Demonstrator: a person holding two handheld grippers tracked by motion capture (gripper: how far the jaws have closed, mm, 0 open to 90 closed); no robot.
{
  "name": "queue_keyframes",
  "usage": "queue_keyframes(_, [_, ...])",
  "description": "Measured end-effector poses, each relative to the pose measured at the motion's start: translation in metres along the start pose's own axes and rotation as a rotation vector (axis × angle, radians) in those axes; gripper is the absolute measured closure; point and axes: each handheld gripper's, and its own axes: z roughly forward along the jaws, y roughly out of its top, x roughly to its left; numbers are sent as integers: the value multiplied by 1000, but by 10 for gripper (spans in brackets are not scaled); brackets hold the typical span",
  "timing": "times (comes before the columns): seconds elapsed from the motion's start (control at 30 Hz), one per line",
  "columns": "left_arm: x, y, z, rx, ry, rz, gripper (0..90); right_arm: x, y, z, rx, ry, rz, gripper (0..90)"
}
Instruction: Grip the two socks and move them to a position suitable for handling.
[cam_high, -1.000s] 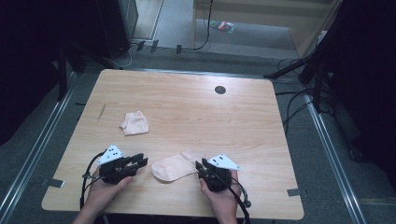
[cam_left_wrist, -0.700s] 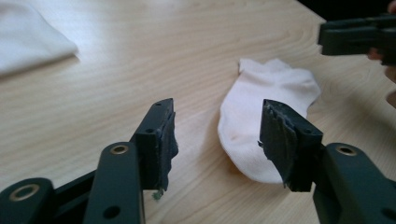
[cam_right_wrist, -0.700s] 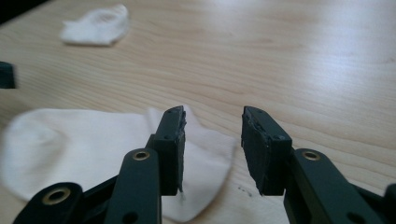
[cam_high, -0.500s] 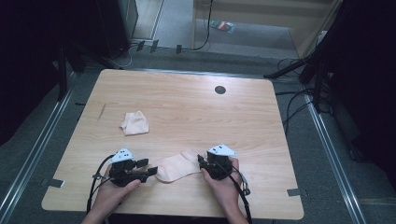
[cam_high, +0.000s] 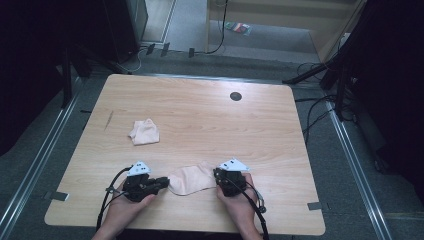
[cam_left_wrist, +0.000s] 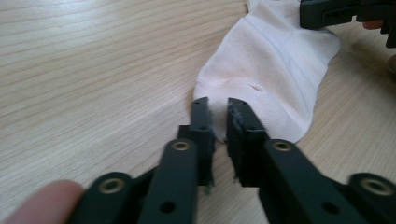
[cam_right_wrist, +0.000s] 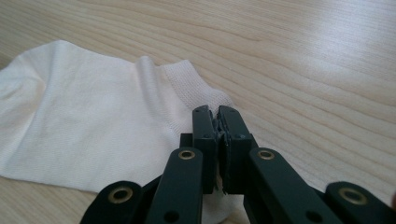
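A pale pink sock (cam_high: 190, 179) lies flat near the table's front edge, between my two grippers. My left gripper (cam_high: 161, 182) points right at the sock's left end. In the left gripper view its jaws (cam_left_wrist: 218, 103) stand a narrow gap apart over the sock's (cam_left_wrist: 271, 60) rounded edge. My right gripper (cam_high: 218, 176) is at the sock's right end. In the right gripper view its jaws (cam_right_wrist: 215, 111) are shut on the ribbed cuff of the sock (cam_right_wrist: 93, 116). The right gripper (cam_left_wrist: 345, 14) also shows far off in the left gripper view.
A second pink sock (cam_high: 144, 132) lies crumpled on the left half of the wooden table (cam_high: 210, 125). A dark round grommet (cam_high: 235, 96) sits near the far edge. Cables trail from both grippers over the front edge.
My left gripper slid right until it reached the sock's left end. The right gripper shifted slightly forward with the cuff, and the sock now lies more spread out.
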Motion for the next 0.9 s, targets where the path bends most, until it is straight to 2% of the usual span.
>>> queue_keyframes(0.03, [0, 0, 0, -1, 2, 1, 899, 0, 0, -2, -3, 1, 10, 877])
queue_keyframes(0.13, [1, 1, -2, -10, 23, 1, 900, -1, 0, -10, -37, 1, 35, 877])
queue_keyframes(0.27, [4, 3, -7, -71, -1, -40, 892, 0, -3, -20, -71, -1, 52, 877])
queue_keyframes(0.3, [4, 4, -7, -92, -15, -58, 776, 0, -3, -21, -77, -1, 57, 877])
queue_keyframes(0.33, [3, 5, -7, -116, 8, -69, 632, 1, -3, -22, -82, -1, 61, 877])
queue_keyframes(0.37, [0, 6, -6, -131, 36, -50, 543, 1, -4, -23, -84, 0, 63, 877])
queue_keyframes(0.4, [-4, 7, -4, -129, 43, -32, 458, 2, -4, -23, -83, 0, 65, 876])
queue_keyframes(0.47, [-10, 8, 2, -97, 58, -11, 328, 2, -5, -22, -84, -2, 61, 876])
queue_keyframes(0.5, [-11, 8, 5, -84, 69, -8, 324, 3, -5, -22, -82, -1, 62, 876])
queue_keyframes(0.53, [-13, 8, 10, -62, 78, -12, 324, 3, -6, -22, -83, -2, 61, 876])
queue_keyframes(0.63, [-18, 9, 14, -46, 96, 14, 359, 3, -6, -23, -93, -9, 63, 876])
queue_keyframes(0.7, [-21, 10, 15, -38, 108, 36, 450, 3, -7, -25, -95, -12, 66, 877])
queue_keyframes(0.77, [-25, 9, 17, -33, 111, 79, 554, 3, -7, -25, -98, -13, 65, 876])
queue_keyframes(0.83, [-31, 8, 19, -23, 138, 131, 704, 3, -8, -25, -98, -13, 62, 877])
queue_keyframes(0.9, [-32, 9, 19, -19, 143, 137, 822, 4, -9, -26, -104, -15, 59, 877])
